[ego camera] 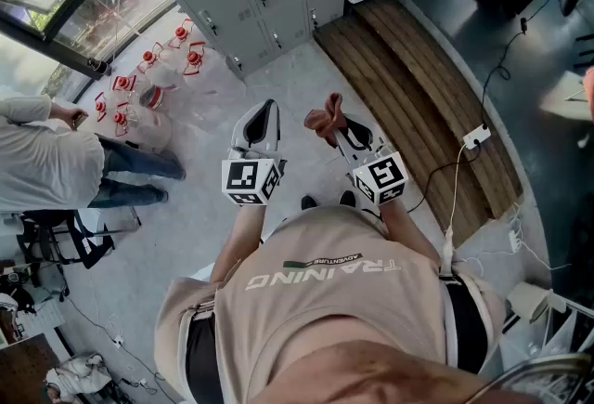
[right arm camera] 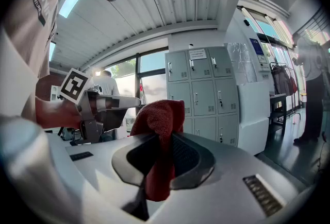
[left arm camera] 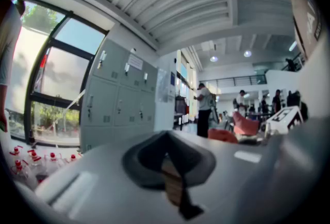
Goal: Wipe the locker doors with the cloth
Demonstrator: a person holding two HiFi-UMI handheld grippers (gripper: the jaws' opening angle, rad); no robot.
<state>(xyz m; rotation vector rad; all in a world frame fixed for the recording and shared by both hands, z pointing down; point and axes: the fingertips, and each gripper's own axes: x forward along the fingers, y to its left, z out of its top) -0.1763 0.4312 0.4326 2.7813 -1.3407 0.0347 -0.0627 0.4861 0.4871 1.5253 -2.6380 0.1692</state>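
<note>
My right gripper [right arm camera: 161, 158] clamped on the red cloth [right arm camera: 161, 115] (bunched above the jaws), my left gripper [left arm camera: 169, 158] closed and empty, grey lockers [right arm camera: 202, 95] ahead

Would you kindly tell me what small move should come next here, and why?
Probably bring the right gripper forward until the cloth meets the locker doors. Its jaws are shut on the cloth, but the doors stand well ahead, untouched; the left gripper is shut and empty.

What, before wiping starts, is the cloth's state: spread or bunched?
Bunched: the cloth sticks up crumpled, pinched between the right tongs, not spread flat.
</note>
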